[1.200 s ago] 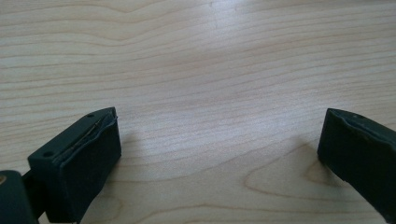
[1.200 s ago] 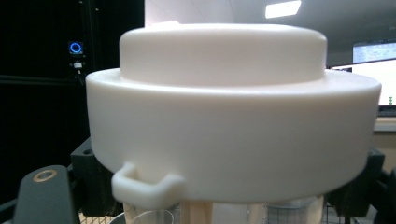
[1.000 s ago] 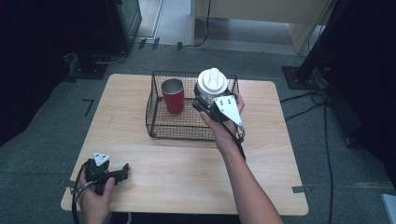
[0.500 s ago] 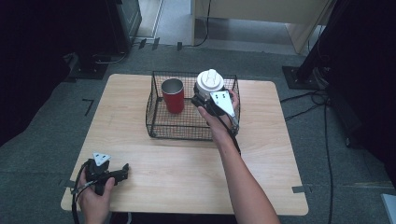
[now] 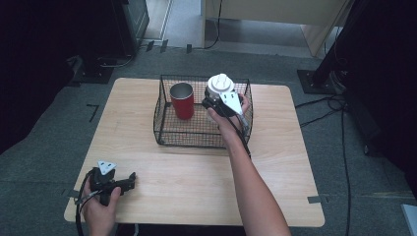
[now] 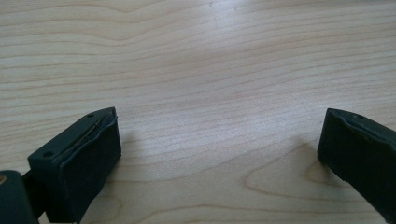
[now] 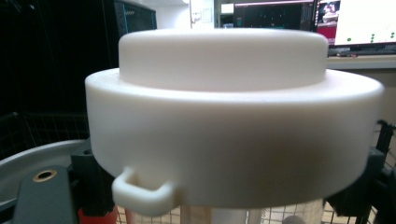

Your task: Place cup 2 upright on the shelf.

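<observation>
The left tool (image 5: 129,178) rests idle on the bench (image 5: 275,162), jaws wide apart and empty. A red cup (image 5: 182,100) already stands in the basket (image 5: 196,142). The right tool (image 5: 212,104), clamped on the white-lidded jar (image 5: 220,84), holds it above the basket; lowering and release seem left.

Left gripper (image 6: 219,154) jaws wide apart, low over pale wooden table (image 6: 210,70) — nothing between.

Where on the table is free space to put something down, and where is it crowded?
Free: the table right of the basket, and the wood between the basket and the left gripper. Crowded: inside the basket, with the red cup, the white-lidded bottle and the right gripper.
</observation>
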A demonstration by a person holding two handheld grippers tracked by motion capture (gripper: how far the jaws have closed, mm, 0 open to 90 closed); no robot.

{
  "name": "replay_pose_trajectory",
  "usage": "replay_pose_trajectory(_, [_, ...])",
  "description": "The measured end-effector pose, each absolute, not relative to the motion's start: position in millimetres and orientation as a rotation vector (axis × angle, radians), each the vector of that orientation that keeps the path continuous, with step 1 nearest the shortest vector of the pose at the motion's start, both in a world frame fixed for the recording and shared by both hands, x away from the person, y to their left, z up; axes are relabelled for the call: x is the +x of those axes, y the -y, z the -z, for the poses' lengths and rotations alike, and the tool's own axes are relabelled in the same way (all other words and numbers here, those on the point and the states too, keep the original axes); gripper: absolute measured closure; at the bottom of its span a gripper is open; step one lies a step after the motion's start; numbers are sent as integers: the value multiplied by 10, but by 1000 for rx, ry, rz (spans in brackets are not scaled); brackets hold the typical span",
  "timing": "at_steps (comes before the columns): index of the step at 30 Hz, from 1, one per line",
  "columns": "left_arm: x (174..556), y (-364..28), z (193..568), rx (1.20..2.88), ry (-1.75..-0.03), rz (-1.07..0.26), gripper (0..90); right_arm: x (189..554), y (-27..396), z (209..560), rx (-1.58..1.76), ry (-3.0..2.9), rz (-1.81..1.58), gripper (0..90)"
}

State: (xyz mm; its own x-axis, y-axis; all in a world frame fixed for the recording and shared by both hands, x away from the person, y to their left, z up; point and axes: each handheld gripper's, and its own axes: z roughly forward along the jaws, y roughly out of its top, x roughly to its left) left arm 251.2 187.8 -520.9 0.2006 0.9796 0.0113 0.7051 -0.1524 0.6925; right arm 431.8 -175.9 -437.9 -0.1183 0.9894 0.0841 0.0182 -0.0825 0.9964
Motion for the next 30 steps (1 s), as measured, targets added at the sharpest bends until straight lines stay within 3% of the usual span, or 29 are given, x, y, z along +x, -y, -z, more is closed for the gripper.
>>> replay_pose_trajectory(30, [2512, -1878, 5208, 1926, -1564, -641, 0, 4452, 1769, 4501, 1329, -1444, -1266, 127])
